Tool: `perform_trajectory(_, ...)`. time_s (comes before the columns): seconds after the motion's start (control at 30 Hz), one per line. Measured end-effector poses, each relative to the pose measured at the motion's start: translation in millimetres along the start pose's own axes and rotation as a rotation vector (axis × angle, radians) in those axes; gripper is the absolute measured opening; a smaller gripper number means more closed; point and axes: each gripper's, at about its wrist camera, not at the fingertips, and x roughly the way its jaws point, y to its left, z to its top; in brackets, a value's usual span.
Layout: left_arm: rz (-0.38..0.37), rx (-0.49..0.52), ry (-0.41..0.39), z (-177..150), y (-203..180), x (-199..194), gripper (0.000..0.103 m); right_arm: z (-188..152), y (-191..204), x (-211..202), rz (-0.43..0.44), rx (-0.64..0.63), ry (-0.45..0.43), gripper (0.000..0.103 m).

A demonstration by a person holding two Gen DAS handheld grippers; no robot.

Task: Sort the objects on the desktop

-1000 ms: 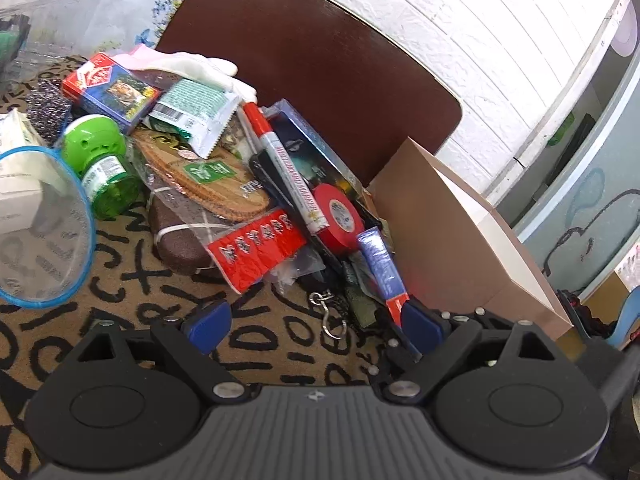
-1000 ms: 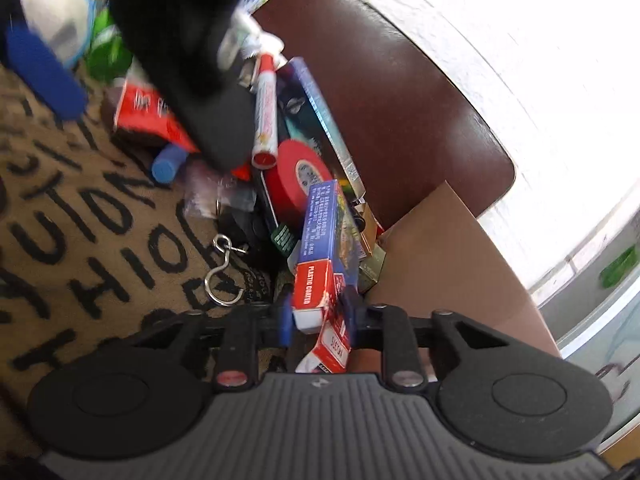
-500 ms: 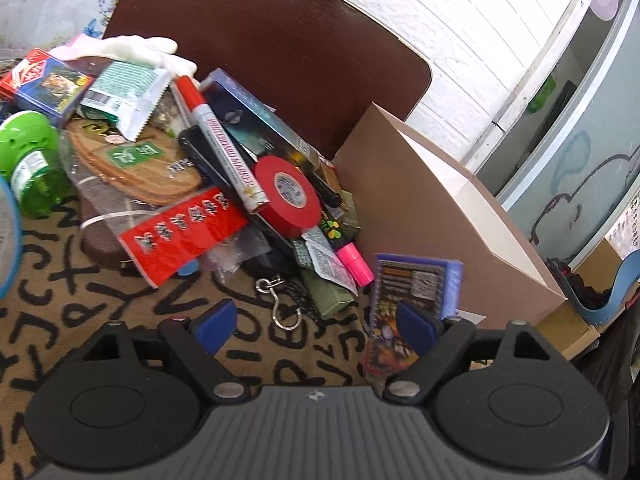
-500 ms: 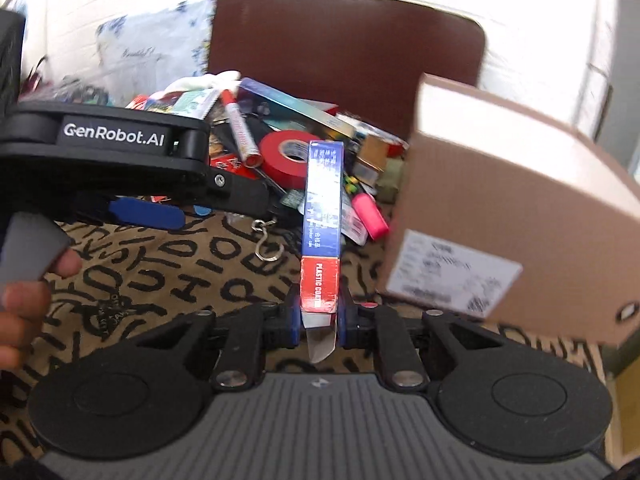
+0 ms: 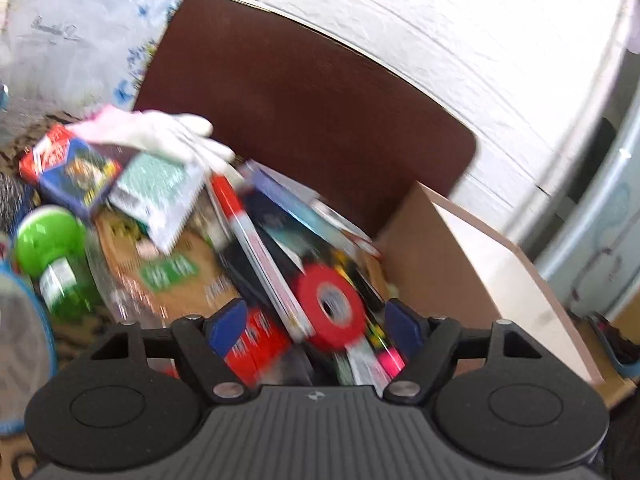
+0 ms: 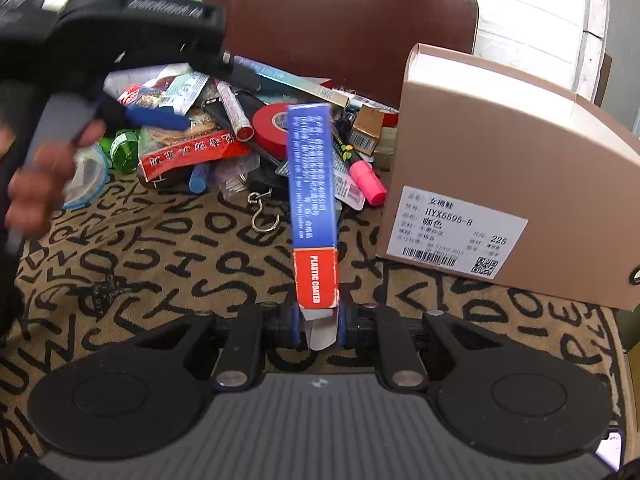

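My right gripper is shut on a blue and red card box, held upright above the patterned mat in front of the pile. My left gripper is open and empty, low over the pile with a red tape roll and a red-capped marker between its fingers; it also shows in the right wrist view. The tape roll lies in the pile's middle. A brown cardboard box stands to the right of the pile.
The pile holds a green bottle, a red packet, a pink highlighter, a second card box, a white glove and a metal hook. A dark chair back stands behind.
My left gripper moved forward and down over the pile, now straddling the tape roll. My right gripper drew back with the card box, further from the pile.
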Motion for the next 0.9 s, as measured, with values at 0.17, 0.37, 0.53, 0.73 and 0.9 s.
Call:
perform_trajectory(0.17, 0.099, -0.017, 0.06, 19.4, 2.6, 36.5, 0.061, -1.5, 2.4, 7.5, 0.02, 0.004, 0.025, 0.016)
perform_trajectory(0.37, 0.125, -0.036, 0.135, 16.0, 19.1, 54.7, 0.018, 0.2, 6.0, 10.5, 0.025, -0.007, 0.027, 0.016)
perform_trajectory(0.53, 0.073, -0.026, 0.133, 5.2, 28.6, 30.2, 0.018, -0.7, 9.0, 4.1, 0.062, -0.064, 0.028, 0.017)
perform_trajectory(0.73, 0.0, -0.023, 0.14, -8.9, 36.1, -18.0, 0.015, -0.4, 15.2, -9.5, 0.189, -0.166, 0.031, 0.048)
perform_trajectory(0.9, -0.024, 0.026, 0.189, -30.3, 37.3, -37.1, 0.016, -1.8, 24.4, -20.1, 0.218, -0.256, 0.015, 0.051)
